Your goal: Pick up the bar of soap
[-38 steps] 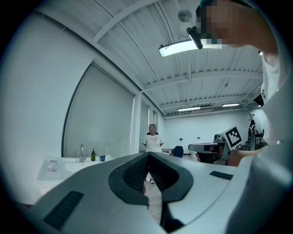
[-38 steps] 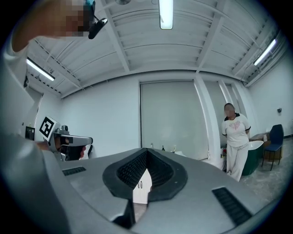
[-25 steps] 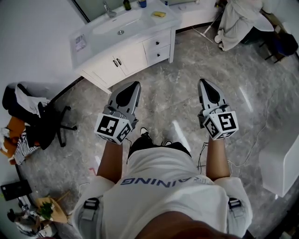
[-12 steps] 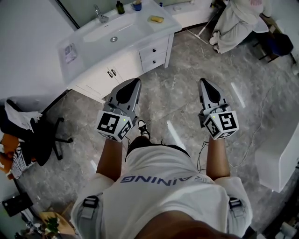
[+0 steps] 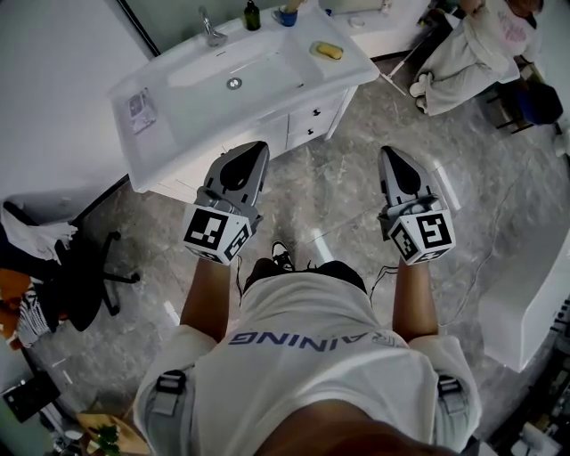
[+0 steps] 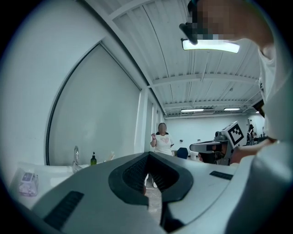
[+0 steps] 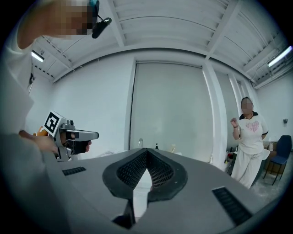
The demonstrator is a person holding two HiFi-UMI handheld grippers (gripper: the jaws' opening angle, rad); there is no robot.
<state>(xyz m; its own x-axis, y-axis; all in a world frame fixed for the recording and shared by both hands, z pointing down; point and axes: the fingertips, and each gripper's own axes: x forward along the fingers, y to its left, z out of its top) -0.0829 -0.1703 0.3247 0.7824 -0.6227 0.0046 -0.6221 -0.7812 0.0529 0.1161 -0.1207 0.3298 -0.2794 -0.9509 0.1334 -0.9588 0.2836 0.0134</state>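
Observation:
The yellow bar of soap (image 5: 329, 51) lies on the right end of a white vanity counter (image 5: 151, 142), beside the basin. My left gripper (image 5: 253, 150) is held over the floor just in front of the vanity, jaws shut with nothing in them. My right gripper (image 5: 390, 156) hovers over the marble floor to the right, also shut and empty. Both are well short of the soap. In the left gripper view only the tap (image 6: 76, 155) and a dark bottle (image 6: 93, 159) show above the jaws; the soap is hidden there.
A tap (image 5: 212, 31), a dark bottle (image 5: 253, 15) and a blue cup (image 5: 285, 16) stand at the counter's back edge. A person in white (image 5: 485, 49) stands at the far right. An office chair (image 5: 76, 267) sits at left, a white unit (image 5: 534, 294) at right.
The vanity has drawn closer and now lies just ahead of my left gripper. Both grippers keep the same pose, jaws still shut.

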